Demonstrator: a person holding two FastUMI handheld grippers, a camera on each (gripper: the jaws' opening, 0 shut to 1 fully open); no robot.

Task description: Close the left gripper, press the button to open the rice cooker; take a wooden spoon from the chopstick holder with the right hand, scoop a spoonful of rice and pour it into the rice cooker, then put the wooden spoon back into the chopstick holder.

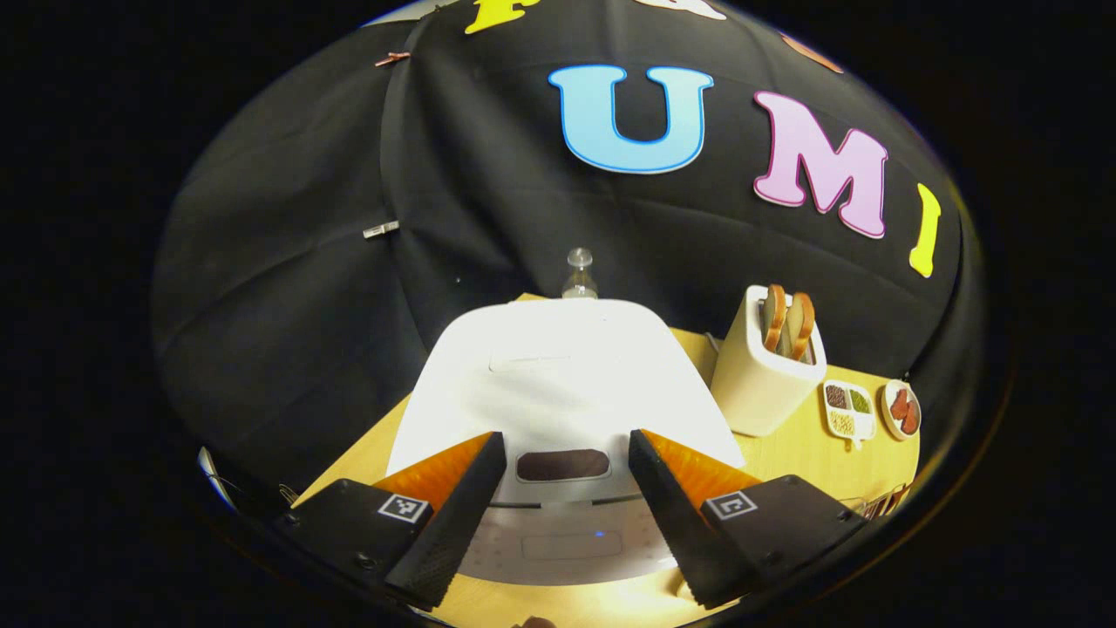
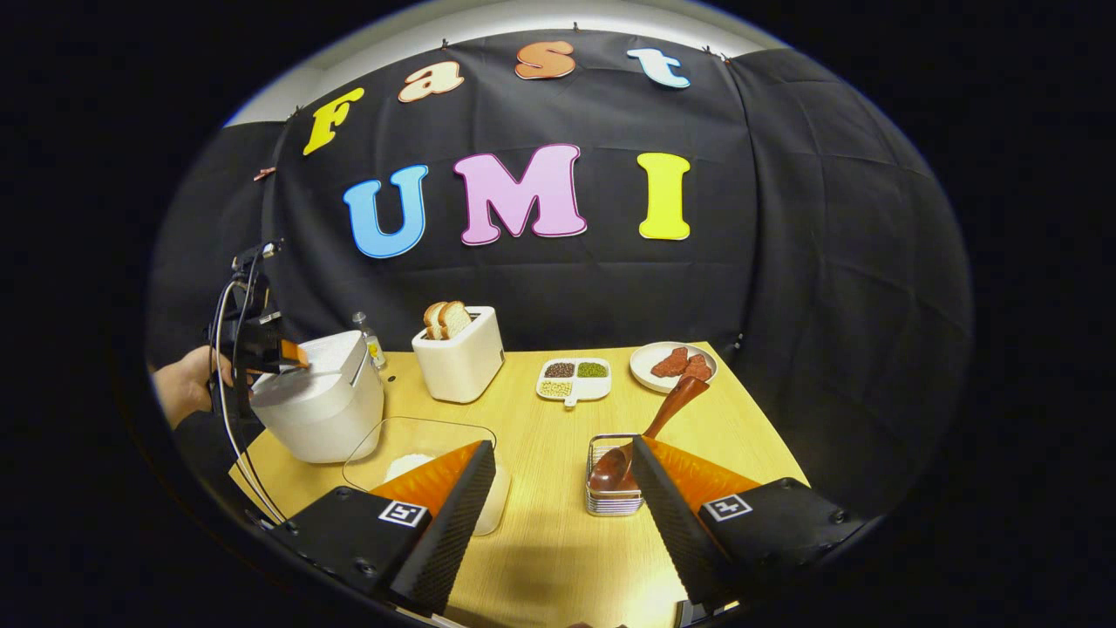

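- One rice cooker (image 1: 567, 384), lid down, ahead between left gripper (image 1: 567, 462) fingers, spread wide, empty.
- One wooden spoon (image 2: 649, 432) in one chopstick holder (image 2: 610, 501) beside right gripper (image 2: 562, 475) fingers, spread, empty.
- Two toast slices (image 2: 445, 318).

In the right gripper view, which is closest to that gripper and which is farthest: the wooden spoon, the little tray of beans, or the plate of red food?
From the right gripper, nearest first:
1. Wooden spoon, standing in the wire holder beside the gripper's right finger.
2. Little tray of beans, farther back, mid-table.
3. Plate of red food, near the table's far right corner, slightly beyond the tray.
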